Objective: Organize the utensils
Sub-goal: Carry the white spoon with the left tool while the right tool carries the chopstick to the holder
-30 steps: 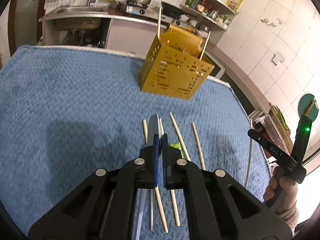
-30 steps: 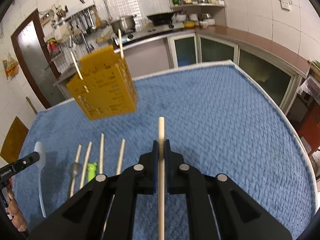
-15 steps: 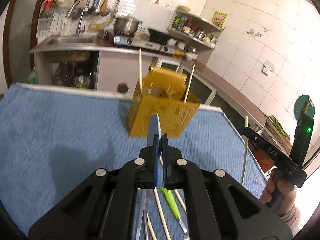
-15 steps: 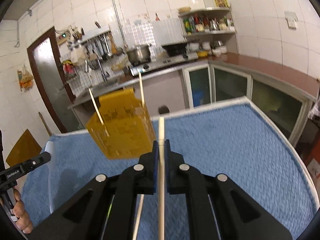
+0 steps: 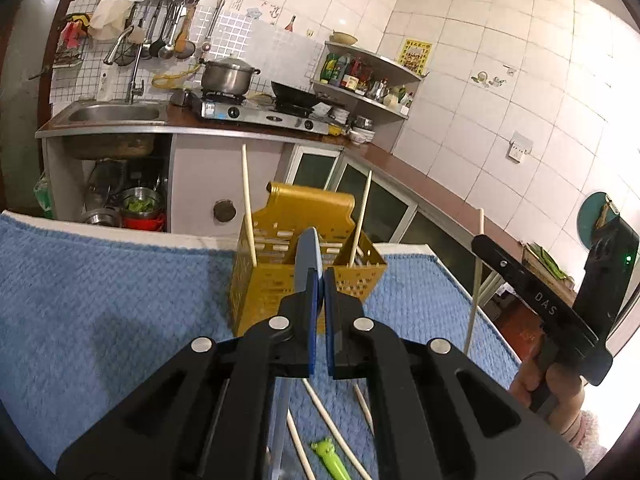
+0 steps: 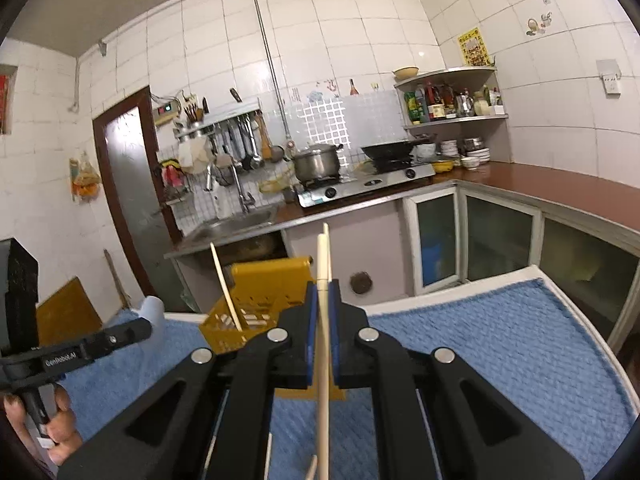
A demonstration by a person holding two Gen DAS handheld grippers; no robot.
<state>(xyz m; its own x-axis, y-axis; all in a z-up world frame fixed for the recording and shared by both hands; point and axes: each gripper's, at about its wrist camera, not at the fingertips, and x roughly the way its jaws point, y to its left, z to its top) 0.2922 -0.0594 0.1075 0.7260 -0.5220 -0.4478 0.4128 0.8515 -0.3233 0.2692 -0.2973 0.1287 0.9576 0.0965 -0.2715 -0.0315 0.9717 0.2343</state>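
A yellow perforated utensil holder (image 5: 276, 292) stands on the blue towel (image 5: 100, 300), with two chopsticks (image 5: 248, 204) upright in it. My left gripper (image 5: 320, 280) is shut on a white spoon (image 5: 310, 252), seen edge on, its bowl in front of the holder. My right gripper (image 6: 323, 292) is shut on a pale chopstick (image 6: 323, 320) that points up, just before the holder (image 6: 260, 304). In the right wrist view the left gripper (image 6: 144, 326) and spoon bowl (image 6: 151, 311) show at the left. Loose chopsticks (image 5: 332, 428) and a green-handled utensil (image 5: 330, 454) lie on the towel below.
The towel's far edge (image 5: 120, 236) and right edge (image 6: 580, 320) mark where the table ends. Behind stand a counter with a sink (image 5: 116, 114), a stove with a pot (image 5: 228, 76) and a corner shelf of bottles (image 5: 360, 76). A hand (image 5: 560, 392) holds the right gripper.
Both grippers have risen and tipped upward, still holding the spoon and the chopstick. The holder has come closer and dropped in view; the loose chopsticks have slid to the bottom edge.
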